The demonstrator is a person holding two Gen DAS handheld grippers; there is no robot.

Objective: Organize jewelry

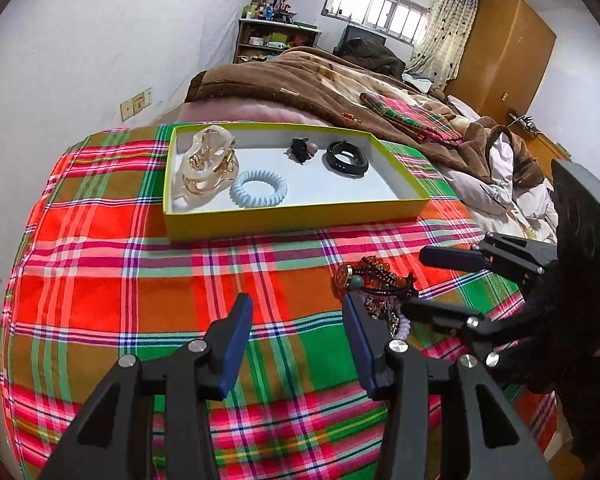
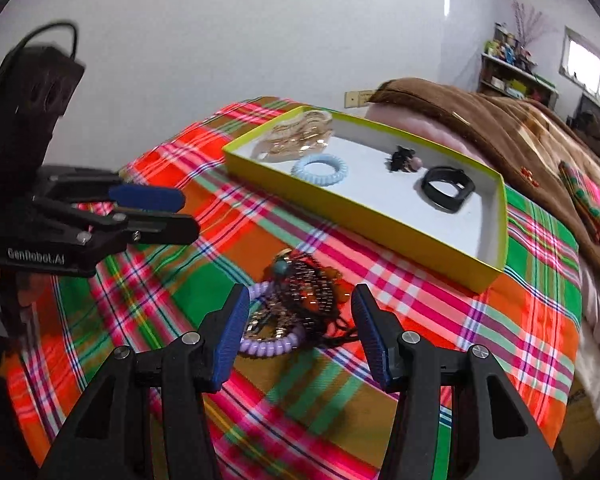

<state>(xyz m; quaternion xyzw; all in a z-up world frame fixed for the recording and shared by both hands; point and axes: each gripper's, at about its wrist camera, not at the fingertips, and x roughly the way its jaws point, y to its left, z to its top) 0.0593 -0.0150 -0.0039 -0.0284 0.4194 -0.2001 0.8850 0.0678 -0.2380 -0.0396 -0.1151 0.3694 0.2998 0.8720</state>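
While both grippers' fingers stand apart, the right gripper point(image 2: 298, 312) frames the jewelry pile point(image 2: 300, 292). Pinch one piece only, then carry it to the box point(image 2: 364, 212).

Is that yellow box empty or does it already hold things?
Not empty: the yellow box holds a clear hair claw, blue coil hair tie, black band and a small dark clip.

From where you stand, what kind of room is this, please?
Most likely a home bedroom: a bed with a brown blanket, a wooden wardrobe in the corner, and a curtained window. The jewelry tray sits on a plaid cloth.
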